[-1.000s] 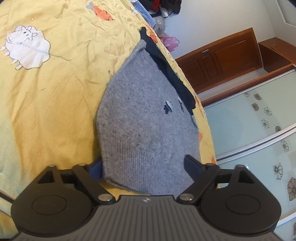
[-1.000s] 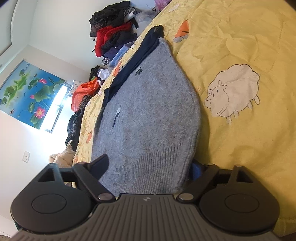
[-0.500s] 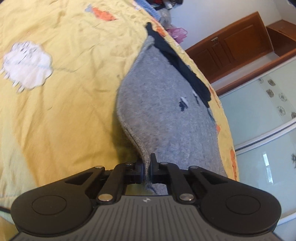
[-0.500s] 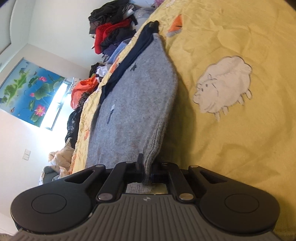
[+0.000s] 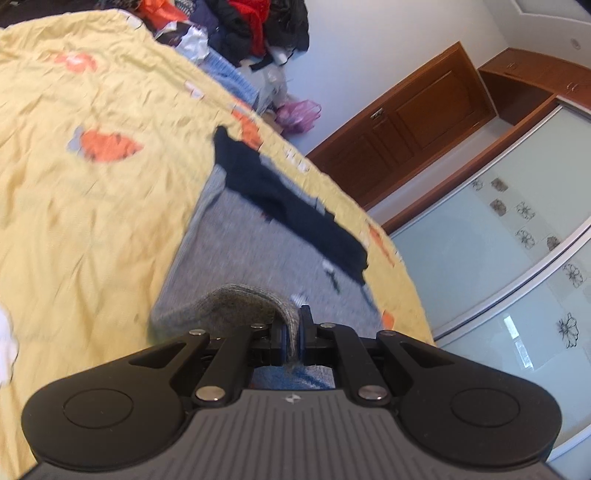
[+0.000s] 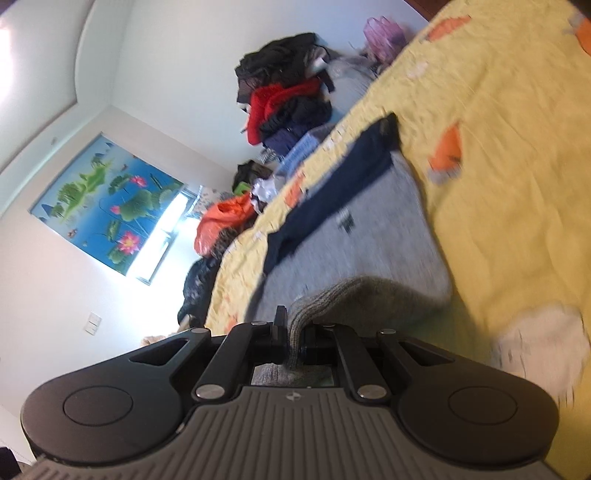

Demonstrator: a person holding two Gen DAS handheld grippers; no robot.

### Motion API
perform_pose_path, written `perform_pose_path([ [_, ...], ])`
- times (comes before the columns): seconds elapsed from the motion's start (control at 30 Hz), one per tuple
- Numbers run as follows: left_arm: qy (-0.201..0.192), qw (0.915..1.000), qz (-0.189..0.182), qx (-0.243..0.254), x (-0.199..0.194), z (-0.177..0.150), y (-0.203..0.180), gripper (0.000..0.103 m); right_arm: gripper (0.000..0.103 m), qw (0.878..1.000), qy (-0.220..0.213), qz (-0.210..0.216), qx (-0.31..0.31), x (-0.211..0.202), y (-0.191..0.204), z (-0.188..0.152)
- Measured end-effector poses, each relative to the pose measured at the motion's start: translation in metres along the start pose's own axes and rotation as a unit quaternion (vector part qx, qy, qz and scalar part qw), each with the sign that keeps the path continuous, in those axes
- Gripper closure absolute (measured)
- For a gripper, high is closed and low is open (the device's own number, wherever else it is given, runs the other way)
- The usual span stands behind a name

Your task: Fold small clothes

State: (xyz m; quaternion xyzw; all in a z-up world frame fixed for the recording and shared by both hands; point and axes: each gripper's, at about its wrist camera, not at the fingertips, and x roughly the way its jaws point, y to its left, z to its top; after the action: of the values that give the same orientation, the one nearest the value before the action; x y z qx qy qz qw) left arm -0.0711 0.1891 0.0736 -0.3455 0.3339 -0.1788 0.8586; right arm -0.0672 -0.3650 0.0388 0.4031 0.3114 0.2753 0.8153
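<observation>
A small grey knitted sweater (image 5: 258, 247) with a dark navy collar band (image 5: 291, 206) lies on a yellow bedspread (image 5: 92, 206). My left gripper (image 5: 291, 332) is shut on the sweater's ribbed hem, which is lifted and curls over toward the collar. In the right wrist view the same sweater (image 6: 369, 236) and navy band (image 6: 332, 203) show. My right gripper (image 6: 293, 332) is shut on the other hem corner, also raised off the bedspread (image 6: 509, 184).
A pile of dark and red clothes (image 5: 258, 26) lies past the bed's far end, also seen in the right wrist view (image 6: 288, 99). A wooden door (image 5: 413, 129) and glass wardrobe panels (image 5: 498, 258) stand beside the bed. An orange bag (image 6: 225, 221) lies by the window.
Both grippers went from open around the hem to shut on it, then lifted it and carried it forward over the sweater toward the collar.
</observation>
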Motion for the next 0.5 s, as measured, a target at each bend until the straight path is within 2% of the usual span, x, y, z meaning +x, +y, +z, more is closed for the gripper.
perform_pose_path([
  [0.37,-0.023,0.9977,0.015,0.062,0.082,0.089,-0.021,0.097,0.088,0.999,-0.029,0.016,-0.031,0.063,0.002,0.102],
  [0.5,-0.037,0.9972,0.005,0.065,0.115,0.129,-0.022,0.097,0.088,0.999,-0.033,0.015,-0.029,0.099,-0.009,0.144],
])
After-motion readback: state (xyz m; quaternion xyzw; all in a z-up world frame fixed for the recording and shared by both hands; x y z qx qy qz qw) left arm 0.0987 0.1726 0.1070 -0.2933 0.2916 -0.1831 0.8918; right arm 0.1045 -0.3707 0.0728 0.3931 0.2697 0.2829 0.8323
